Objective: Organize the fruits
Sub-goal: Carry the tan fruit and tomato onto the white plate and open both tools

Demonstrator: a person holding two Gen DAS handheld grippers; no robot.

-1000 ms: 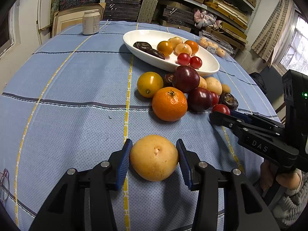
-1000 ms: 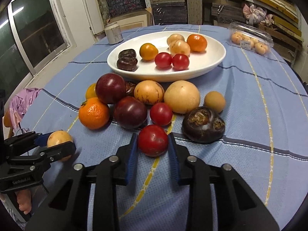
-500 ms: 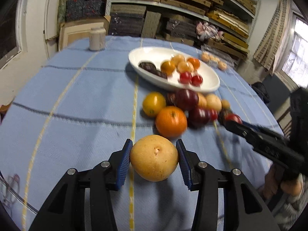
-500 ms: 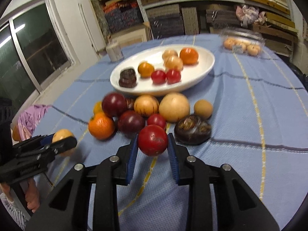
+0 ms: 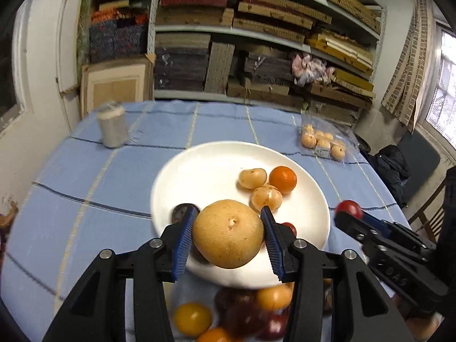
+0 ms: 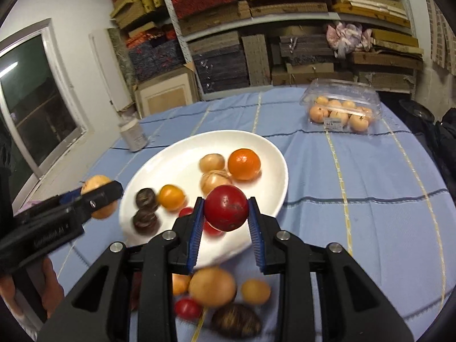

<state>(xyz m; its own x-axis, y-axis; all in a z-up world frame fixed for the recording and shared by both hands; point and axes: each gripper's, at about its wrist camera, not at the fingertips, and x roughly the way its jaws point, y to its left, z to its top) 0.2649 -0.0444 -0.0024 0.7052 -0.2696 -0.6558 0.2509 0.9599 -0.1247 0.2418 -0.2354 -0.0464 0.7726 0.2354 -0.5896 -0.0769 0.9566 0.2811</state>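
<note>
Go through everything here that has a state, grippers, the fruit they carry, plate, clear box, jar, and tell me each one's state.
Left gripper: shut on the tan pear.
Tan pear: held above the plate's near edge.
Right gripper: shut on the red tomato.
Red tomato: held over the plate.
White plate: partly filled with fruit.
Clear box: lid closed, fruit inside.
Jar: upright, blurred.

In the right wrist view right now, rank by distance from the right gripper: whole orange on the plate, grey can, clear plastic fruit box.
1. Whole orange, on the white plate, just beyond the right gripper.
2. Grey can, far left.
3. Clear plastic fruit box, far right.
</note>
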